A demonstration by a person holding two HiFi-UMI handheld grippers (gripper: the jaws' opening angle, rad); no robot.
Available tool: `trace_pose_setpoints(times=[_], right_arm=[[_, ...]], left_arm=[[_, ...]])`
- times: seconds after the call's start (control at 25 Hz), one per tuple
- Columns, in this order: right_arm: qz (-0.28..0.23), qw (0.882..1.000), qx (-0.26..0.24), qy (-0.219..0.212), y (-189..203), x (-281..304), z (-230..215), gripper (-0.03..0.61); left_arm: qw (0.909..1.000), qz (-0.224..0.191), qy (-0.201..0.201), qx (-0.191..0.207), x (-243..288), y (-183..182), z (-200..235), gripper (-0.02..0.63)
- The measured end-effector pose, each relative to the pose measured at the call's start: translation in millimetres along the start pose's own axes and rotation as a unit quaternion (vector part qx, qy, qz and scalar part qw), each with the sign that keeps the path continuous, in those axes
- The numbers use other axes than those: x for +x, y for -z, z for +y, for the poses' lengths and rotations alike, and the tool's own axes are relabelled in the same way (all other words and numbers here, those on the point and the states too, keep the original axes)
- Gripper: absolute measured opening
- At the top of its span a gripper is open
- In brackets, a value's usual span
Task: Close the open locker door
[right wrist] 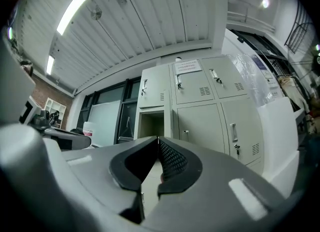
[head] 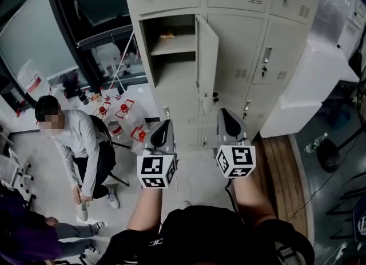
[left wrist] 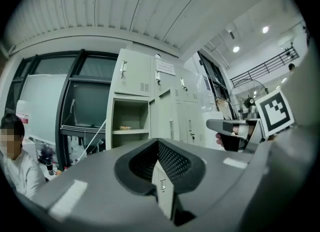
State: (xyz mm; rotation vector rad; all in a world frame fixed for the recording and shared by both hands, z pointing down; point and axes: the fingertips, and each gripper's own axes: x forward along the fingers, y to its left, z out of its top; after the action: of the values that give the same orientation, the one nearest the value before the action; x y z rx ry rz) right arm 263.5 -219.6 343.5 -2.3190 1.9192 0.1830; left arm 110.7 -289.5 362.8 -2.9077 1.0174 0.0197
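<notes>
Currently your left gripper (head: 162, 129) and right gripper (head: 230, 120) both have jaws pressed together, gripping nothing. Open locker door (head: 207, 64) stands ahead of both jaws, well apart.
</notes>
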Motion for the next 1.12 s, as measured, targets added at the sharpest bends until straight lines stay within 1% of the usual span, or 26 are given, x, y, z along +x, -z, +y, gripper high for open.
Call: trace_pose_setpoints(times=[0.24,0.32,0.44,0.52,0.68,0.8,0.92,1.04,1.12], right_arm=[[-0.006,1.0,-0.001,-0.005,-1,13,-16,0.015],[-0.012,1.0,0.002,-0.008,-4,19,-19,0.025],[-0.011,1.0,0.006,-0.022,-8,34,-19,0.123],[0.002,0.999,0.006,-0.034,-6,48,-18,0.142],[0.027,0.999,-0.008,-0.041,1,81,-20,0.146],[0.043,0.998,-0.016,-0.034,8,100,-31,0.146],[0.054,0.998,-0.013,-0.026,12,115,-43,0.145],[0.054,0.997,-0.01,-0.049,13,124,-37,0.144],[0.051,0.997,-0.017,-0.064,12,127,-26,0.143]], left_arm=[[1.0,0.001,-0.008,-0.002,16,3,-4,0.0],[0.9999,0.002,-0.01,-0.004,20,4,-5,0.0],[0.9998,0.003,-0.018,-0.002,22,5,-4,0.0],[0.9997,0.005,-0.023,-0.002,23,7,-2,0.0],[0.9992,0.008,-0.04,-0.001,21,9,3,0.0],[0.9986,0.011,-0.052,-0.001,19,14,7,0.0],[0.9976,0.016,-0.068,-0.003,15,19,14,0.0],[0.9957,0.024,-0.089,-0.006,6,25,26,0.0],[0.9947,0.028,-0.099,-0.009,0,27,32,0.0]])
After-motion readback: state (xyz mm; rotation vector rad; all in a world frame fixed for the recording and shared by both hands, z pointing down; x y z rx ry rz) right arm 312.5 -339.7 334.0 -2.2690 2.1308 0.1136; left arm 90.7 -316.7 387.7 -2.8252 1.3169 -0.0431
